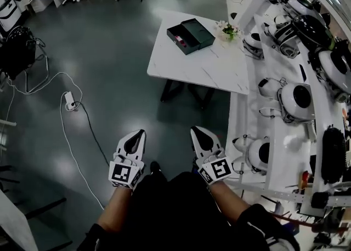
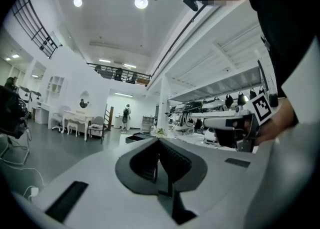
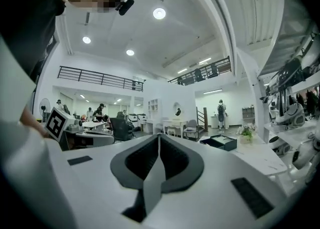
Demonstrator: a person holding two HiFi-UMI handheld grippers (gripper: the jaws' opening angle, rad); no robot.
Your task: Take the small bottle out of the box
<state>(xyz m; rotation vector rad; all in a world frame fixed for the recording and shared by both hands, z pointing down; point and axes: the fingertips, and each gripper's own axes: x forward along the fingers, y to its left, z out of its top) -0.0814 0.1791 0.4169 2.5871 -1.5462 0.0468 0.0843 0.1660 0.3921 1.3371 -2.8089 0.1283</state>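
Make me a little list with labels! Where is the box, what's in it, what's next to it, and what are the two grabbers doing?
box: dark box, lid open, on the white table
inside box: a small red thing, too small to tell what it is
beside box: flowers
left gripper: shut, empty, close to the person, far from the box
right gripper: shut, empty, also far from the box
floor: white cable
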